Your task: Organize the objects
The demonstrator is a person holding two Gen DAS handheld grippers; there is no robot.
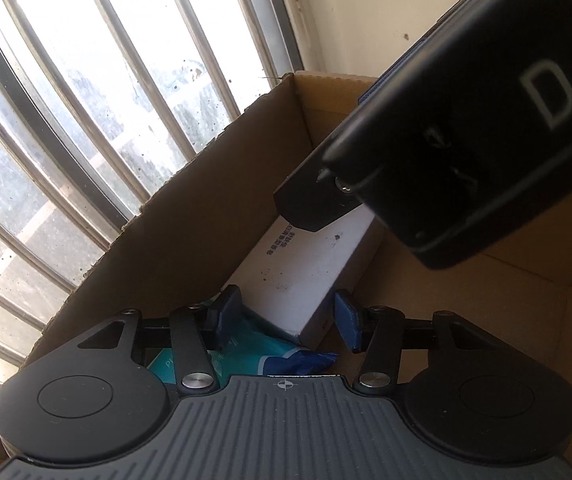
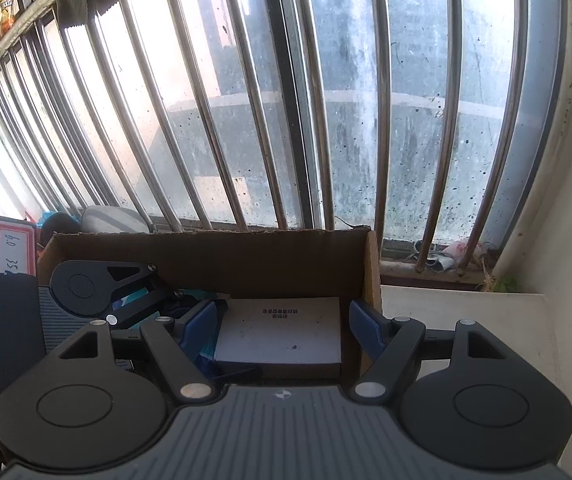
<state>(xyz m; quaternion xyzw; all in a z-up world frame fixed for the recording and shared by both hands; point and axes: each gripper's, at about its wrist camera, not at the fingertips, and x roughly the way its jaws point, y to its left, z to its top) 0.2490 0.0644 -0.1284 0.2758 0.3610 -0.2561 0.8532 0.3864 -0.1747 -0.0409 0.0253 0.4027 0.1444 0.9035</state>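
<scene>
In corrugated cardboard box (image 2: 246, 256), flat white carton (image 2: 282, 332)

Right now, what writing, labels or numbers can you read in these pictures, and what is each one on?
"D", then part of a second letter cut off by the picture's edge: on the black body of the right tongs.
"60 35", handwritten: on the red-bordered label.
Small upside-down print on the white box: too small to read.
"P", rest hidden: on the teal packet.

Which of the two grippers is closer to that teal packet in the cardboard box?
Left. The left gripper hangs right over the teal packet, its jaws apart with nothing pinched. The right gripper sits further off, jaws open around the white box beside it.
</scene>
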